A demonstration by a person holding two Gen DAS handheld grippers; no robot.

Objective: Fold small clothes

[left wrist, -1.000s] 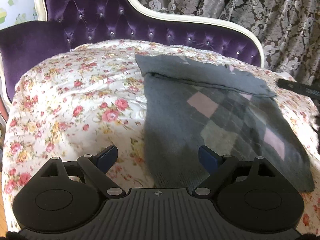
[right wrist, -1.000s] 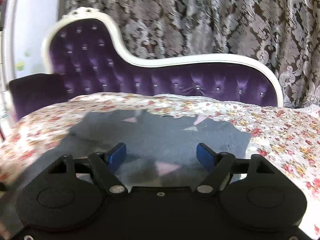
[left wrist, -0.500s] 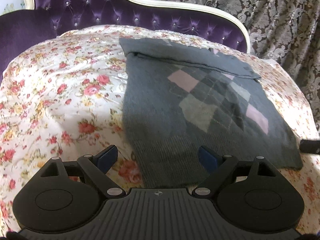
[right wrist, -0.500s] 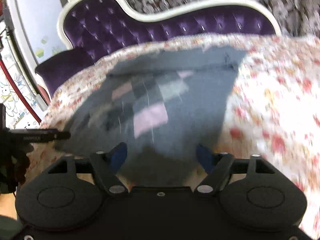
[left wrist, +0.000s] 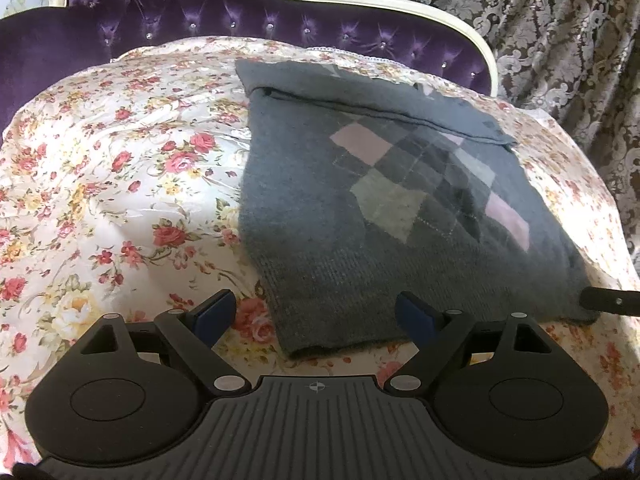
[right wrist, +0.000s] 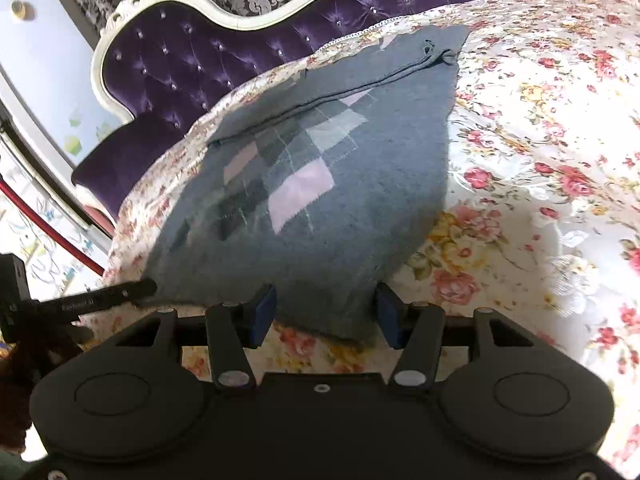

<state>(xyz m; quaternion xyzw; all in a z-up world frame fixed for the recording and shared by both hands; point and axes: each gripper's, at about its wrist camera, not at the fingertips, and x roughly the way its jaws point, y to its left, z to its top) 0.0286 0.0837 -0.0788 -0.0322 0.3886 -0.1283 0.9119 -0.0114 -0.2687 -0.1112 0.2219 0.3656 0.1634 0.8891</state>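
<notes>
- We see the sweater, grey with pink and pale diamonds, lying flat on the floral cover of the purple sofa, its far part folded back into a band across the top.
- Our left gripper stands wide, its jaws astride the sweater's near left corner; its pads do not press on the cloth.
- Our right gripper sits at the sweater's near right corner, jaws closing with the hem between them; the blue pads are not yet pressing the wool.
- From the right wrist view, a finger of the left gripper reaches in at the sweater's left edge.
- From the left wrist view, a dark tip of the right gripper shows at the sweater's right corner.
- Behind the sofa hangs a patterned curtain; left of the sofa, a pale wall and a red cord.
- Around the sweater the cover lies bare, nothing resting on the cloth or blocking either corner.
</notes>
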